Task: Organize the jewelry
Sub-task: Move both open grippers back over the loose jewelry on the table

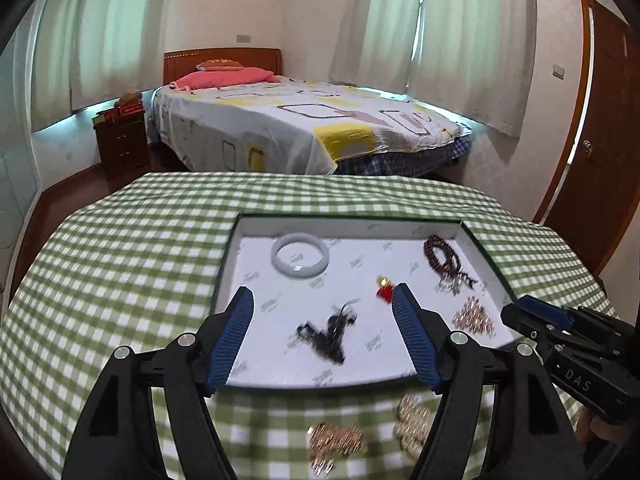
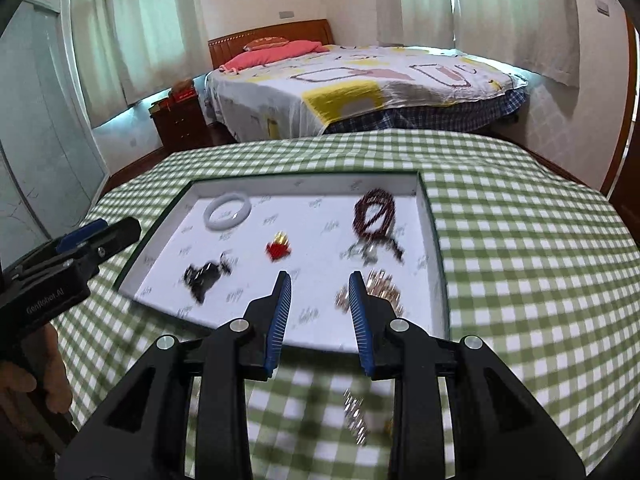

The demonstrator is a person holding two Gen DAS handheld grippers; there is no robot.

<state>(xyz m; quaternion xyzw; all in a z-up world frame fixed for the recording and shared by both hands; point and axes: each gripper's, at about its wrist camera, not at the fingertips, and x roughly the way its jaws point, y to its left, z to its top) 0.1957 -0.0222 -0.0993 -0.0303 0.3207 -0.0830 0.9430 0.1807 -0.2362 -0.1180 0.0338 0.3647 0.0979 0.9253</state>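
A shallow white tray [image 1: 400, 227] [image 2: 160, 224] lies on the green checked table. In it lie a white bangle [image 1: 300, 255] [image 2: 227, 212], a dark red bead bracelet [image 1: 442, 256] [image 2: 374, 214], a red and gold charm [image 1: 386, 289] [image 2: 279, 249], a black piece [image 1: 330, 330] [image 2: 204, 274] and a rose-gold chain [image 1: 474, 316] [image 2: 380, 290]. Two more chains [image 1: 338, 440] [image 1: 414, 420] lie on the cloth in front of the tray; one shows in the right wrist view [image 2: 356, 416]. My left gripper [image 1: 322, 300] is open over the tray's near part. My right gripper [image 2: 320, 284] is open and empty by the tray's near right.
The checked tablecloth [image 1: 120, 264] [image 2: 520, 240] covers the table. Beyond it stand a bed [image 1: 304, 124] [image 2: 360, 84], a wooden nightstand [image 1: 120, 140] and a door [image 1: 600, 140] at the right. Each gripper shows in the other's view [image 1: 560, 332] [image 2: 68, 256].
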